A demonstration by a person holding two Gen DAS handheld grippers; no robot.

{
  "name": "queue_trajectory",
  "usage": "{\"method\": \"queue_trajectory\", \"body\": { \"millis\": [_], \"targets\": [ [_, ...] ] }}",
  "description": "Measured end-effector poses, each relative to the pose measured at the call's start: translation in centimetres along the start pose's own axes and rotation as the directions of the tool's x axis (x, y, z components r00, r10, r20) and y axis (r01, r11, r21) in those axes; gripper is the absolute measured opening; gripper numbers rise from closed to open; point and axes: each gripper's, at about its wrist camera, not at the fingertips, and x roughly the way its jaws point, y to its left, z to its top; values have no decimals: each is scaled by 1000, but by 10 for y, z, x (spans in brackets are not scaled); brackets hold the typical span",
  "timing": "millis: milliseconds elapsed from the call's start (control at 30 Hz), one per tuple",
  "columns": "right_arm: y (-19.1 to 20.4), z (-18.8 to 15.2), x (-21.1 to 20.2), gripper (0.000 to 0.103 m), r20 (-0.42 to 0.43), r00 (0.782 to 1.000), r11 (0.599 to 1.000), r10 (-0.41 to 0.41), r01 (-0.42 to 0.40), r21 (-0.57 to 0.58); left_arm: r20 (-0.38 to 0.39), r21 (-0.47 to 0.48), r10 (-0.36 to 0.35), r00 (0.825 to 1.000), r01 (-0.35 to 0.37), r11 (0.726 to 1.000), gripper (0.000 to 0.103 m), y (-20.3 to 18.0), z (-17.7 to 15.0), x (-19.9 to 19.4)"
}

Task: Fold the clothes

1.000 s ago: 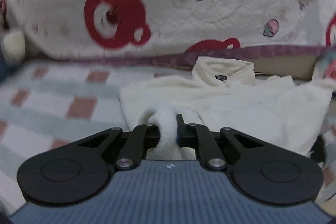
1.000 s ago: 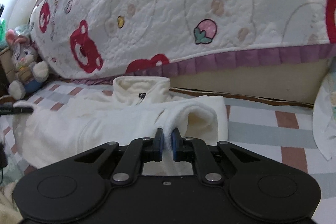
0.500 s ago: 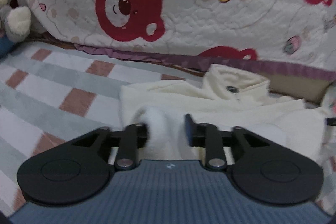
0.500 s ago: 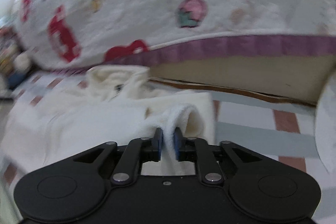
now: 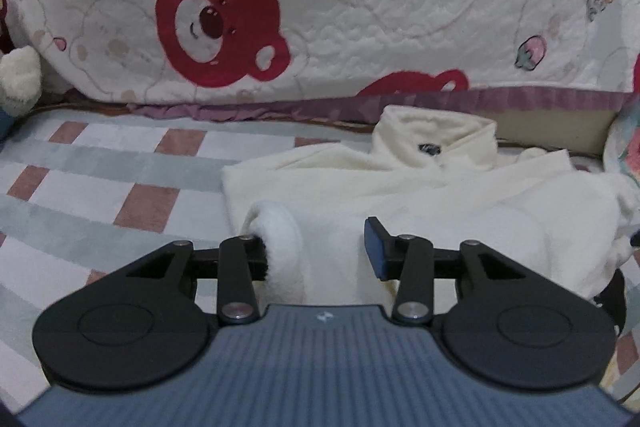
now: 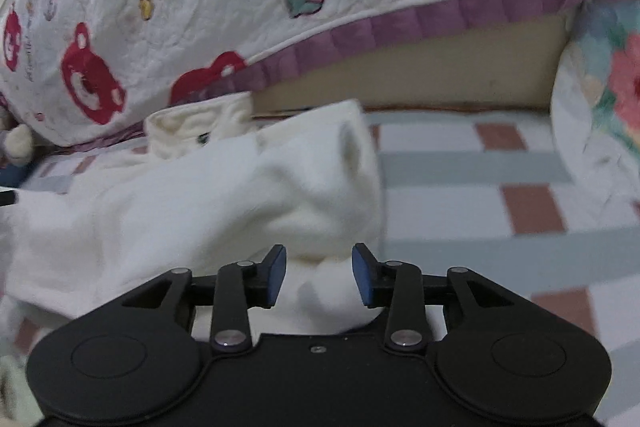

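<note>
Left gripper (image 5: 316, 247) stands released, its jaws parted with a rolled fleece edge resting against the left pad only. Cream fleece top (image 5: 400, 187) lies flat on the checked rug (image 5: 120, 187), collar toward the bear-print quilt (image 5: 320, 7), its long axis running away from both grippers. Right gripper (image 6: 319, 275) is opening; fabric sits loose between its jaws (view is blurred). Each gripper is at its own near corner, so neither is nearer; the next fold probably runs toward the collar.
</note>
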Motion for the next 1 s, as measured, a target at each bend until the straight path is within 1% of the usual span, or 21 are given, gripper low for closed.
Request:
{"method": "queue_trajectory", "body": {
  "millis": [67,133,200,267,367,400,467,533,600,633,700,733,767,833,867,900,1000],
  "targets": [
    [11,-8,5,42,-24,999,999,45,-44,8,-18,-55,-14,1000,13,998,41,10,0,1],
    [28,-13,15,42,-51,994,996,92,-93,-8,-29,-113,-34,999,30,993,41,21,-1,2],
    [48,-18,28,45,-93,986,989,137,-141,-41,-22,-178,-66,998,61,982,41,31,-2,2],
    [69,-24,44,46,-147,975,980,166,-180,-88,-14,-200,-89,996,84,976,41,37,-1,0],
    [93,-35,60,46,-188,966,966,176,-206,-155,4,-179,-122,992,121,976,41,35,1,-6],
    [99,-37,62,46,-189,965,964,181,-212,-158,12,-163,-136,991,137,977,41,32,2,-9],
    [106,-40,64,46,-181,965,962,189,-219,-164,27,-106,-155,988,157,982,41,24,4,-16],
    [111,-41,64,46,-161,967,960,195,-222,-171,38,-30,-167,985,169,985,42,14,5,-22],
    [115,-42,67,46,-156,974,961,166,-195,-198,51,47,-160,986,158,986,43,2,4,-26],
    [116,-40,68,46,-141,980,961,143,-171,-215,54,73,-156,986,152,986,46,-3,4,-28],
    [118,-37,68,46,-108,989,961,100,-124,-247,50,97,-147,988,142,985,53,-10,4,-28],
    [117,-33,66,46,-81,991,961,102,-119,-248,45,98,-143,989,138,986,55,-12,4,-28],
    [116,-29,65,46,-57,992,960,116,-126,-251,33,98,-124,992,121,988,56,-13,5,-27],
    [118,-19,65,45,-33,992,954,122,-127,-273,-7,85,-48,999,49,995,56,-9,6,-23],
    [119,-12,68,45,-27,993,951,116,-119,-286,-22,70,-4,1000,6,998,56,-3,6,-21],
    [121,-3,70,44,-23,994,950,110,-111,-293,-9,52,22,1000,-22,998,56,4,7,-22],
    [129,36,80,43,-14,994,946,105,-104,-308,98,5,40,994,-41,999,56,24,9,-36]
  ]
}}
